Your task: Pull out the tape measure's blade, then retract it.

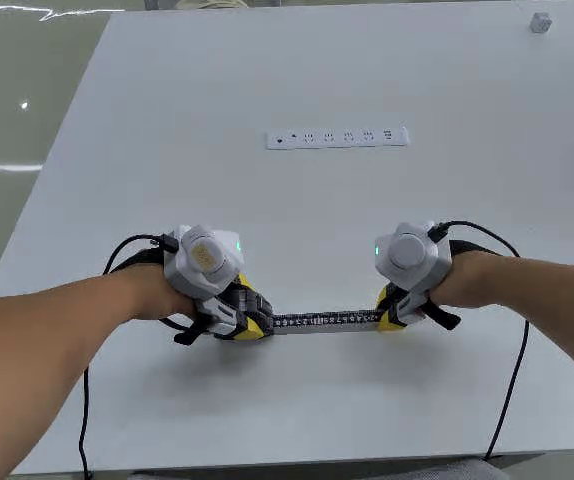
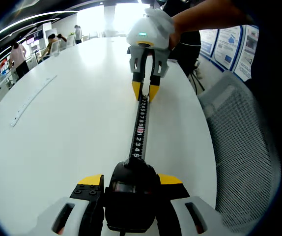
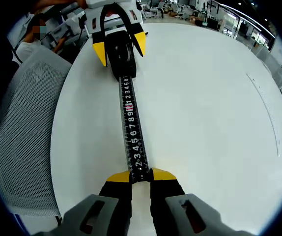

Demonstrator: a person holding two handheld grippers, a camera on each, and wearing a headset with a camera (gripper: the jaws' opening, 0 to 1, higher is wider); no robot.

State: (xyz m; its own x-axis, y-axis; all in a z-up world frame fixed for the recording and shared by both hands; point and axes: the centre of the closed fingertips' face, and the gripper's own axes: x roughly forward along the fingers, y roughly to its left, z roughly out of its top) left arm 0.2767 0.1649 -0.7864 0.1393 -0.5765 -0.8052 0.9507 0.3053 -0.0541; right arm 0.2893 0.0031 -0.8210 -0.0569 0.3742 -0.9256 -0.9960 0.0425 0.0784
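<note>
The tape measure's black case (image 2: 131, 196) sits gripped between the jaws of my left gripper (image 1: 252, 322), low over the white table (image 1: 317, 80). Its blade (image 1: 327, 319) runs out flat above the tabletop, numbers facing up, to my right gripper (image 1: 385, 318), which is shut on the blade's end. In the right gripper view the blade (image 3: 131, 137) stretches from my right gripper (image 3: 140, 176) to the case (image 3: 120, 49) held by the left gripper (image 3: 119, 48). In the left gripper view the blade (image 2: 140, 130) reaches the right gripper (image 2: 145, 91).
A white power strip (image 1: 337, 138) lies on the table beyond the grippers. A small grey object (image 1: 540, 22) sits at the far right corner. A mesh chair (image 3: 28, 123) stands at the table's near edge. Black cables (image 1: 515, 370) trail from both grippers.
</note>
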